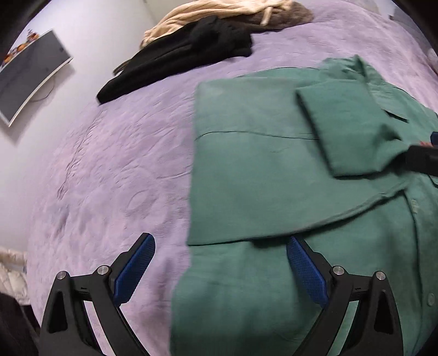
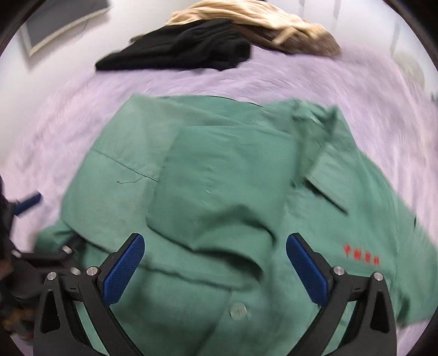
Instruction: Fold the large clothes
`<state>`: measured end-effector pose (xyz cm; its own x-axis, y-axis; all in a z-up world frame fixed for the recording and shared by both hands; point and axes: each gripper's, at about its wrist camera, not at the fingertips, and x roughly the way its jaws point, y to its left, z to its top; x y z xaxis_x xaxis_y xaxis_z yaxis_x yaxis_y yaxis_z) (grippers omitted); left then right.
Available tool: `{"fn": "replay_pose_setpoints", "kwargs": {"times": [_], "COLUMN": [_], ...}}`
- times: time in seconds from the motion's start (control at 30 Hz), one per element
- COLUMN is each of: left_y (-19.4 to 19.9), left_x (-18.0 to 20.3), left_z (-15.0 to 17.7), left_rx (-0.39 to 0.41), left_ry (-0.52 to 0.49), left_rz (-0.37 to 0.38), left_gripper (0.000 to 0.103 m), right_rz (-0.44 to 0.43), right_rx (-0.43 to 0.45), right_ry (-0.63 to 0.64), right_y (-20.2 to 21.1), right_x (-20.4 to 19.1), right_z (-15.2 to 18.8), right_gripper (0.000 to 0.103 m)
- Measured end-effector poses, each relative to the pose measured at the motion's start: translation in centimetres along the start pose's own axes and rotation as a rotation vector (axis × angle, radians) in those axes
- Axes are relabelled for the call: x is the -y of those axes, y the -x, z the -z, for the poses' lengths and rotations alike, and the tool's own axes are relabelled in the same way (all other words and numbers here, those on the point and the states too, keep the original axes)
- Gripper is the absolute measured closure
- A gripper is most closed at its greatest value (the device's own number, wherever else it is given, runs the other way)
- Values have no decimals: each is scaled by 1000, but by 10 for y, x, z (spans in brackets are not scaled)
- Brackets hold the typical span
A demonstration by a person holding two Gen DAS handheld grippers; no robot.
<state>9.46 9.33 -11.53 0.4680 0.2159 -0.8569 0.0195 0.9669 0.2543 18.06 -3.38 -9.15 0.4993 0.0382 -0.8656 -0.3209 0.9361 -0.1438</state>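
Note:
A green button shirt [image 1: 260, 175] lies spread on the lilac bedspread [image 1: 109, 164], one side and a sleeve folded over its front. My left gripper [image 1: 220, 246] hangs open over the shirt's left edge, nothing between its blue pads. In the right wrist view the same shirt [image 2: 219, 191] fills the middle, with red lettering [image 2: 361, 254] on its chest and a button [image 2: 239, 310] near the bottom. My right gripper [image 2: 215, 246] is open above the folded sleeve, holding nothing. The left gripper's fingertip [image 2: 28, 204] shows at that view's left edge.
A black garment [image 1: 178, 57] and a beige knit one [image 1: 219, 13] lie heaped at the far side of the bed. A wall-mounted screen [image 1: 27, 76] hangs on the white wall at left. Pale bedding [image 1: 11, 273] shows at the lower left.

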Motion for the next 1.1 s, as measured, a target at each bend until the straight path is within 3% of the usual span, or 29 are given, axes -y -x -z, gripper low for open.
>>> {"fn": "replay_pose_setpoints", "kwargs": {"times": [0.03, 0.07, 0.1, 0.17, 0.2, 0.23, 0.33, 0.47, 0.5, 0.6, 0.67, 0.73, 0.8, 0.87, 1.0, 1.1], "left_y": [-8, -13, -18, -26, -28, -28, -28, -33, -35, -39, -38, -36, -30, -22, 1, 5], "left_x": [-12, -21, -29, -39, -41, -42, -43, -44, -45, -47, -47, -50, -57, -65, -85, -107], "left_z": [0, 1, 1, 1, 1, 2, 4, -1, -3, -3, -4, -6, -7, -6, -1, -18], "left_rx": [-1, -5, -9, -13, -17, -16, -6, -17, -21, -32, -34, -38, -45, -85, -129, -116], "left_ry": [39, 71, 107, 162, 172, 179, 178, 203, 209, 224, 221, 216, 213, 172, 91, 162], "left_rz": [-20, -18, -4, 22, 24, 26, 32, 56, 61, 66, 67, 71, 94, 175, 267, 299], "left_gripper": [5, 5, 5, 5, 5, 5, 5, 5, 4, 3, 3, 3, 3, 3, 3, 3], "right_rz": [87, 119, 113, 119, 138, 123, -63, -224, -253, -373, -411, -452, -505, -593, -802, -906], "right_rx": [-14, -21, -14, -8, -3, 5, 39, 27, 15, 40, 56, 57, 51, 36, -37, -91], "right_ry": [59, 78, 75, 15, -33, -122, -490, -929, -999, -1196, -1230, -1249, -1238, -1206, -1122, -1071], "right_y": [-14, -20, -23, -17, -10, -3, 10, 1, -3, -5, 0, 5, 8, 12, 0, -18], "right_x": [-9, -11, -6, 14, 30, 53, 131, 214, 225, 247, 249, 246, 240, 216, 141, 75], "right_z": [-3, -2, -2, 0, 3, 8, 35, 97, 109, 148, 157, 160, 158, 155, 134, 109], "right_gripper": [1, 3, 11, 43, 68, 71, 71, 68, 60, 58, 48, 30, 28, 28, 28, 28]}}
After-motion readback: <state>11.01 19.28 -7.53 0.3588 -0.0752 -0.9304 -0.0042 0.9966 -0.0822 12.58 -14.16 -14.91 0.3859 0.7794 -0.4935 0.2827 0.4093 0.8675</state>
